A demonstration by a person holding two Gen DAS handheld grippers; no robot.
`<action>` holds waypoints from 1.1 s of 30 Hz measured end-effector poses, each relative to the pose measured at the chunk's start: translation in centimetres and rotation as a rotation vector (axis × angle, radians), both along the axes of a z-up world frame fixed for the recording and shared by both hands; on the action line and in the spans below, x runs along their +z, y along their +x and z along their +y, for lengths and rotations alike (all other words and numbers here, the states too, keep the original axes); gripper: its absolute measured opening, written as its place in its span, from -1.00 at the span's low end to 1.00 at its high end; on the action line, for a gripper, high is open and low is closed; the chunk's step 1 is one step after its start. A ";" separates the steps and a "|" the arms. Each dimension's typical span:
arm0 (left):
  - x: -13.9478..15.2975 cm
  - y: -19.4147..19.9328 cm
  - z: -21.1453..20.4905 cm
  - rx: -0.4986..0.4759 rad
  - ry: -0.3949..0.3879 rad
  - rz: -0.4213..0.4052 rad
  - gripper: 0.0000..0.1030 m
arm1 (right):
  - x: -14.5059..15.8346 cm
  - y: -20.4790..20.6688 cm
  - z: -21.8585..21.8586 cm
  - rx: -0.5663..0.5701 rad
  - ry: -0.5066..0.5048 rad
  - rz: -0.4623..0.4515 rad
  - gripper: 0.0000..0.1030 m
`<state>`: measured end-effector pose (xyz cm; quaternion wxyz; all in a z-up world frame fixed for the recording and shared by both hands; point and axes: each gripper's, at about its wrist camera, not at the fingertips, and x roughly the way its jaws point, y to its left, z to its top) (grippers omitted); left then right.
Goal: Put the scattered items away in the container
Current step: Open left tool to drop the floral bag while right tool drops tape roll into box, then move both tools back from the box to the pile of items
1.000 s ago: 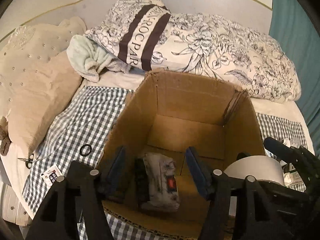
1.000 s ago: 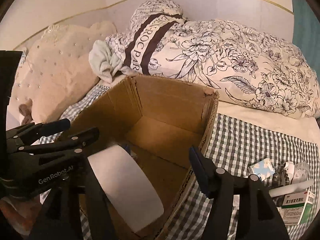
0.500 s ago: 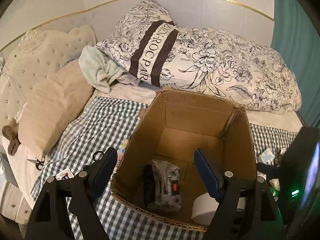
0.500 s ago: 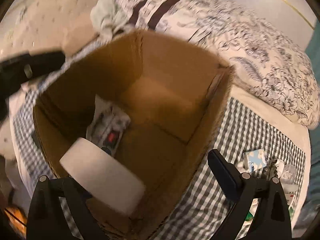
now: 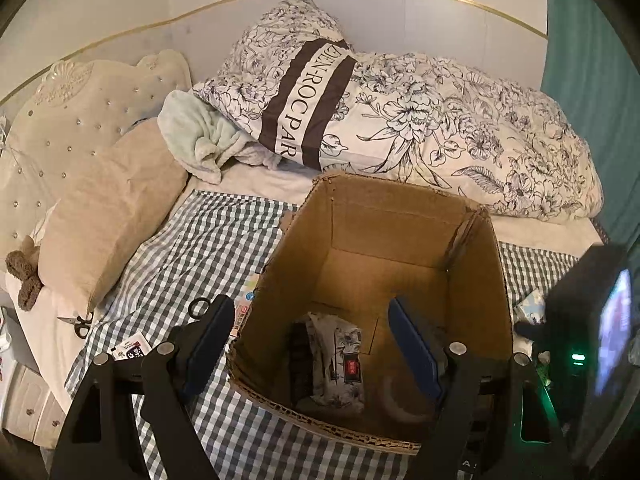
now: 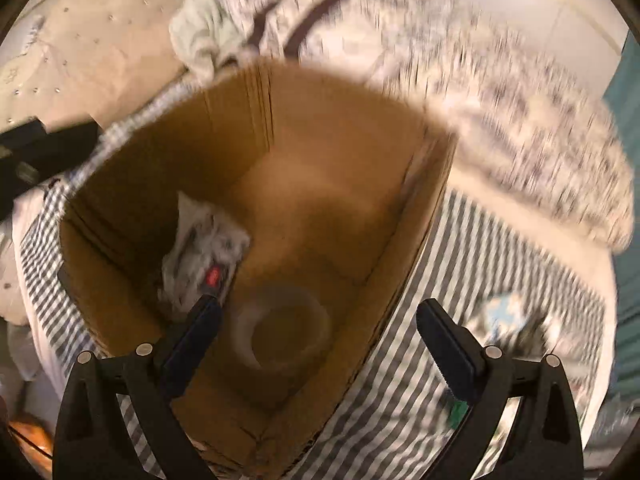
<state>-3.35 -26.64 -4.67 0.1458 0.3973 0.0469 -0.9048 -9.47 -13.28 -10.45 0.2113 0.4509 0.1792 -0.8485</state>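
An open cardboard box (image 5: 404, 220) stands on the checked bedspread (image 5: 188, 248). Inside lie a patterned packet with a red mark (image 5: 340, 364) and a white tape roll (image 5: 400, 398); both also show in the blurred right wrist view, the packet (image 6: 208, 252) and the roll (image 6: 280, 326). My left gripper (image 5: 310, 344) is open and empty above the box's near rim. My right gripper (image 6: 316, 340) is open and empty over the box's right side. A black ring (image 5: 199, 306), a small sachet (image 5: 130, 350) and scissors (image 5: 78, 322) lie left of the box.
Floral pillows (image 5: 420, 128) and a beige cushion (image 5: 108, 216) line the headboard behind the box. Several small packets lie on the spread right of the box (image 6: 504, 320). The right gripper's body (image 5: 592, 344) stands at the right in the left wrist view.
The tape roll left my right gripper and now lies on the box floor. Both grippers have pulled back and up from the box; the right wrist view is blurred by motion.
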 end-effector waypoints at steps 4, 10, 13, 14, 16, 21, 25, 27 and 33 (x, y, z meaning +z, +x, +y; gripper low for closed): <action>0.7 0.2 -0.4 0.005 0.003 0.013 0.59 | 1.8 0.2 0.0 -0.001 -0.033 0.091 0.92; 2.5 0.9 -1.2 0.017 0.018 0.065 0.59 | 4.3 1.0 0.6 -0.024 -0.090 0.231 0.92; 3.4 1.6 -1.2 0.020 0.026 0.109 0.59 | 6.0 1.9 1.5 -0.042 -0.141 0.305 0.92; 3.6 1.8 -1.1 0.019 0.029 0.122 0.59 | 6.6 2.3 1.8 -0.046 -0.159 0.327 0.92; 4.1 2.3 -0.8 0.017 0.035 0.150 0.59 | 8.0 3.3 2.6 -0.050 -0.204 0.378 0.92; 5.6 3.7 0.5 0.009 0.040 0.220 0.65 | 10.4 5.5 4.7 -0.060 -0.236 0.489 1.00; 6.8 4.6 1.8 0.000 0.048 0.277 0.81 | 11.7 7.1 6.9 -0.090 -0.213 0.558 1.00; 7.4 5.1 2.9 -0.017 0.047 0.300 0.87 | 12.4 8.2 8.6 -0.112 -0.214 0.604 1.00; 8.2 6.2 6.7 -0.086 0.029 0.363 1.00 | 13.9 10.3 13.6 -0.168 -0.216 0.648 1.00</action>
